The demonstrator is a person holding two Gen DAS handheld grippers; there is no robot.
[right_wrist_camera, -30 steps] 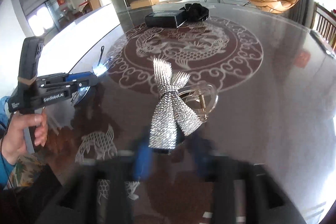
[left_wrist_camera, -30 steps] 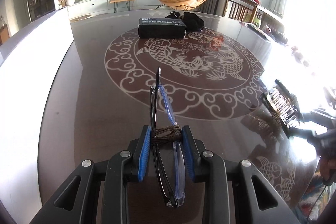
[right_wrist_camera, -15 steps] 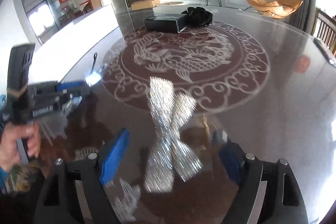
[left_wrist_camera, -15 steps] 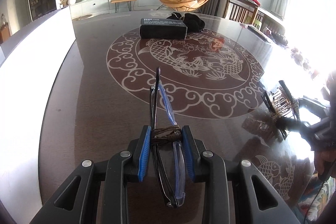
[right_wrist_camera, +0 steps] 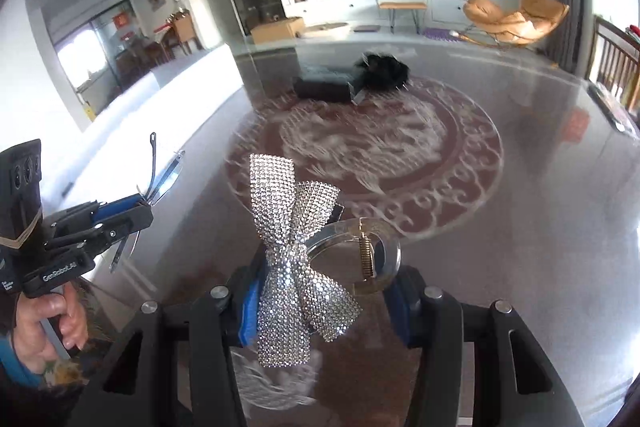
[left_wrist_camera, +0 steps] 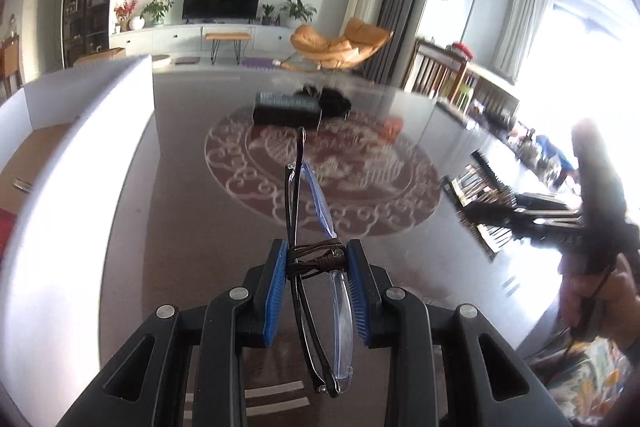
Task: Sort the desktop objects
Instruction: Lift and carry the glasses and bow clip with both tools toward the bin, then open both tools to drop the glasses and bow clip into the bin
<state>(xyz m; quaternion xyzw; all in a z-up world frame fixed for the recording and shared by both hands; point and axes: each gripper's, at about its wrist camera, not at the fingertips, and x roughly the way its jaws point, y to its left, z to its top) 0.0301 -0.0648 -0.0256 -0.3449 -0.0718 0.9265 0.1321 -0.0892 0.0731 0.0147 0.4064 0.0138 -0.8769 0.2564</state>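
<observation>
Now both grippers are raised above the table (left_wrist_camera: 192,211), higher than half a second ago. The right gripper (right_wrist_camera: 324,301), which then stood wide open around the hair clip (right_wrist_camera: 298,263), is closed on it and carries it clear of the surface. The left gripper (left_wrist_camera: 316,291) stays clamped on the folded glasses (left_wrist_camera: 320,267). Both items are therefore in hand, and the pick stage appears complete; placement remains. Far across the table, a black box (left_wrist_camera: 287,109) and a dark bundle (left_wrist_camera: 334,99) lie touching. A white wall (left_wrist_camera: 80,163) borders the left edge. The centre of the table offers open room.
</observation>
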